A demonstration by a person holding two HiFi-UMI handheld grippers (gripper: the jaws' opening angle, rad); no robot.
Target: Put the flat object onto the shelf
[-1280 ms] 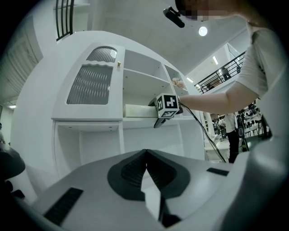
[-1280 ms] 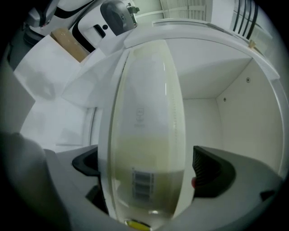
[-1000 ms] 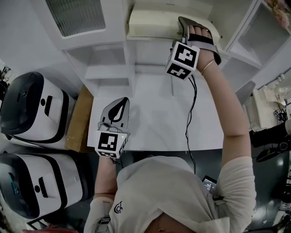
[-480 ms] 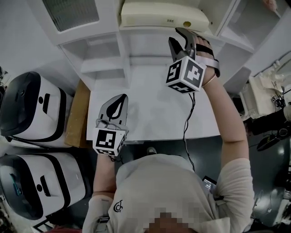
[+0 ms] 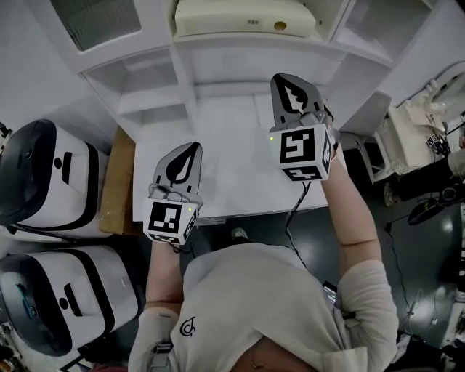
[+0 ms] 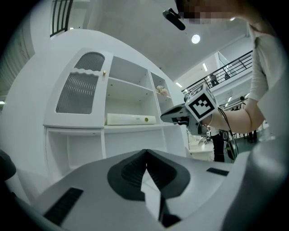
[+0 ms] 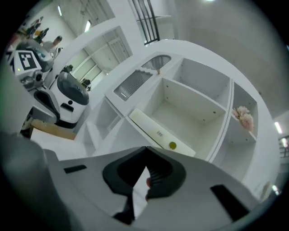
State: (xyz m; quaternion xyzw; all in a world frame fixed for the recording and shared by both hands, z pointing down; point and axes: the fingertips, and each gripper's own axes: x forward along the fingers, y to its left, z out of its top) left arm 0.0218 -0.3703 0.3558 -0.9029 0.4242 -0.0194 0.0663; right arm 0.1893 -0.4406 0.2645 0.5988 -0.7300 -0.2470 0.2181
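Back from the shelf, the right hand-held gripper is pressed together and empty, like the left hand-held gripper; a stray swing could knock the flat object off the shelf's front edge.

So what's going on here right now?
A person holds a gripper in each hand. The flat cream object already lies on the shelf. The right gripper hovers over the white table in front of it, jaws closing shut on nothing. The left gripper is shut and empty too.
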